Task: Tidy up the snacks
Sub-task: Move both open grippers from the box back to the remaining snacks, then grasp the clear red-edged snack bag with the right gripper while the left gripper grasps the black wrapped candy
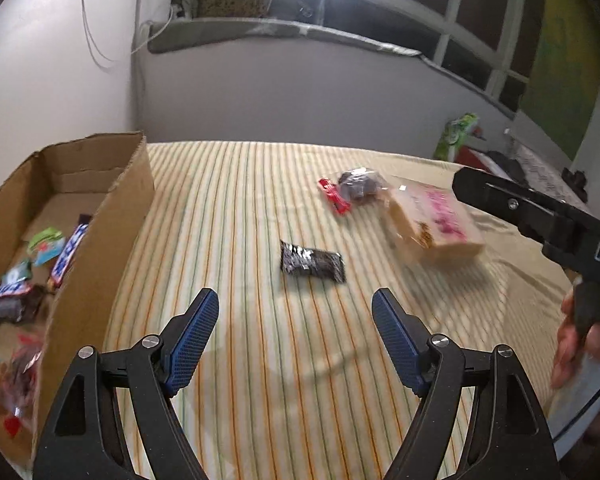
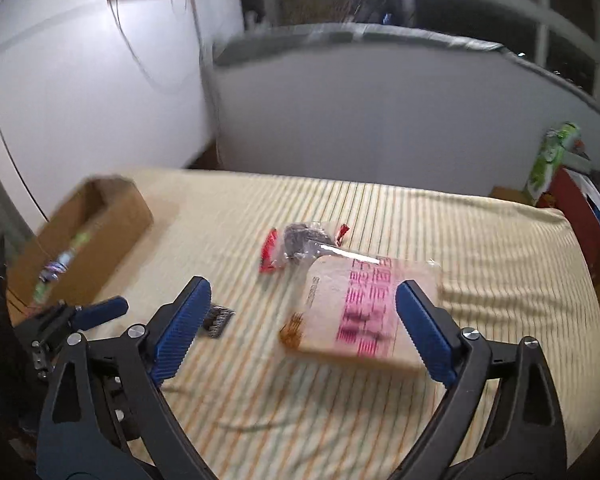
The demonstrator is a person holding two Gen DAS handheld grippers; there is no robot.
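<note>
— What do we see under the things?

— We see a bed with a cream sheet with thin green and orange stripes (image 1: pixel 240 208). At its left edge stands an open brown cardboard box (image 1: pixel 112 216).

— And loose on the sheet?

— A black foil snack packet (image 1: pixel 312 266), a small red wrapper (image 1: pixel 334 196) touching a clear bag of dark pieces (image 1: pixel 358 186), and a beige packet with pink print (image 2: pixel 356 312).

Blurred lettering on tan packet (image 2: pixel 356 312)

Your left gripper (image 1: pixel 295 312) and right gripper (image 2: pixel 303 312) look alike: black angular arms, round silver screws at the joints, and ribbed blue pads (image 1: pixel 194 340). White lettering marks the right one's black body, and a thin black cable trails below your hand (image 1: pixel 580 344).
</note>
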